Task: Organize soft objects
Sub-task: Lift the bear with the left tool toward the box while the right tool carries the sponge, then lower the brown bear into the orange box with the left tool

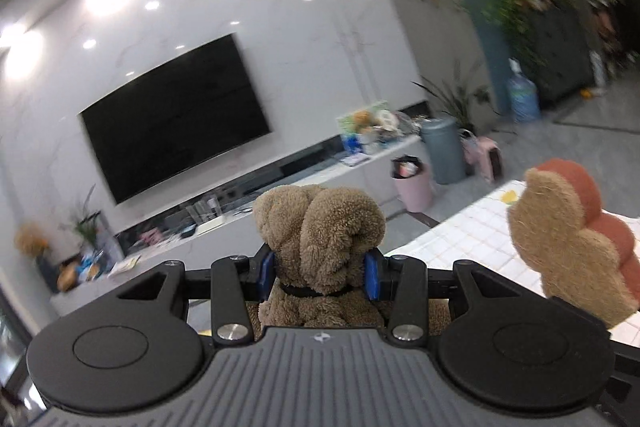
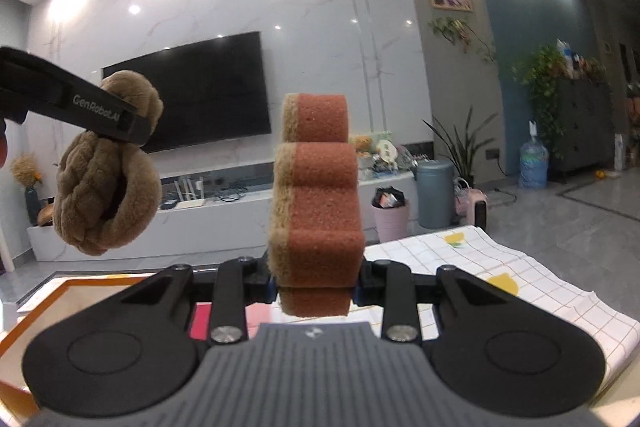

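A brown plush knot toy (image 1: 320,239) is pinched between the blue pads of my left gripper (image 1: 320,273), which is shut on it and held up in the air. The right wrist view shows the same plush toy (image 2: 104,187) hanging at the left from the left gripper's black finger (image 2: 100,115). My right gripper (image 2: 316,285) is shut on a wavy orange sponge (image 2: 320,199) with a tan scrub face, standing upright. That sponge (image 1: 572,239) also appears at the right edge of the left wrist view.
A table with a white checked cloth (image 2: 520,279) lies below at the right. An orange-rimmed box (image 2: 52,303) sits low at the left. Beyond are a wall television (image 2: 192,95), a white low cabinet (image 2: 200,223), a pink bin (image 2: 390,219) and a grey bin (image 2: 436,187).
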Motion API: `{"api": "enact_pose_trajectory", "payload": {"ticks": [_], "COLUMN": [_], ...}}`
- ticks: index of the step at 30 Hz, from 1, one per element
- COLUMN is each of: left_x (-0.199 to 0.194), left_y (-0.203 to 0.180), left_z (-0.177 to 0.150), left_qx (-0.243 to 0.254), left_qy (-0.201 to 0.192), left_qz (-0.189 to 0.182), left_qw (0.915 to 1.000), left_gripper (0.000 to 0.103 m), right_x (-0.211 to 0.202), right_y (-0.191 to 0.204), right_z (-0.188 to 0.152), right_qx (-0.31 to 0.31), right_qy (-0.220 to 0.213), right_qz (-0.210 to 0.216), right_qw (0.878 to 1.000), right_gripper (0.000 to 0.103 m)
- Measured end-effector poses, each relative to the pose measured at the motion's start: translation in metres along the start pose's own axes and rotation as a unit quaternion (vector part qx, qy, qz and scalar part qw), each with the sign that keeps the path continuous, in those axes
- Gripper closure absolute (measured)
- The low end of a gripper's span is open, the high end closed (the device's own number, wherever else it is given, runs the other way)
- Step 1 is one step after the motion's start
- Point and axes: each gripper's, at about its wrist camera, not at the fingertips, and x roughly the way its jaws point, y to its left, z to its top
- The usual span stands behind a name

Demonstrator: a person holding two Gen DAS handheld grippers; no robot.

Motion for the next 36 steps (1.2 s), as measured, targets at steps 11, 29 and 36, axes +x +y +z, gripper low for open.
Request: {"api": "enact_pose_trajectory", "payload": {"ticks": [11, 29, 36], "left_x": [-0.01, -0.03, -0.04], "left_y": [0.026, 0.074, 0.094], "left_z": [-0.075, -0.145, -0.147], "left_qx": [-0.081, -0.168, -0.191], "left_qy": [0.005, 0.05, 0.052], "left_qz": [0.067, 0.021, 0.029], "left_qw": [0.9944, 0.9844, 0.9798], "left_gripper": [0.055, 0.055, 0.055], "right_x": [-0.014, 0.01, 0.018], "right_y": [0.05, 0.065, 0.078], "right_z": [-0.038, -0.055, -0.063], "right_qx": [-0.045, -0.071, -0.102], "right_qy": [0.062, 0.112, 0.121], "right_qz": [0.084, 0.122, 0.137], "right_qw": [0.993, 0.984, 0.978], "right_gripper": [0.071, 0.071, 0.071]}}
